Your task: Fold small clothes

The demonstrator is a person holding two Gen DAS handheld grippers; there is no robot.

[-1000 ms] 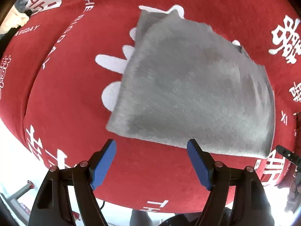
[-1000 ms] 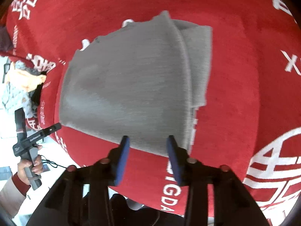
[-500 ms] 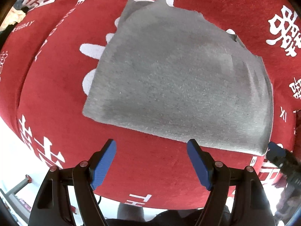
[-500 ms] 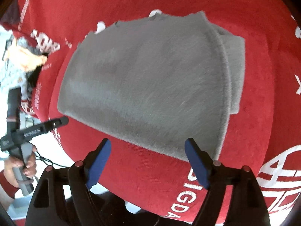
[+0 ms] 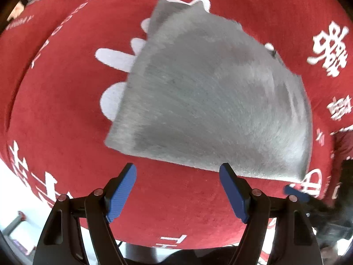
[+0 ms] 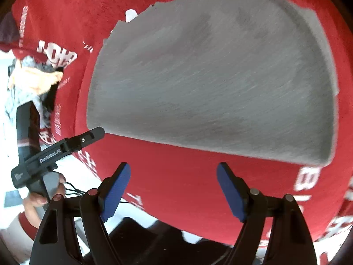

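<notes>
Grey cloth (image 5: 211, 101) folded flat on the red-covered counter (image 5: 66, 121), both claws open and empty.

In the left wrist view the cloth fills the centre and right of frame, its near edge running from lower left to lower right just above the left claw (image 5: 177, 190), whose blue pads stand wide apart, clear of the fabric. In the right wrist view the cloth (image 6: 211, 77) fills the centre and upper right; the right claw (image 6: 173, 187) is likewise spread, with red cover showing between pads and hem. The cloth's long axis lies across both claws. Neither claw is clearly nearer. A heap of other clothes (image 6: 33, 81) sits at left of that view.
</notes>
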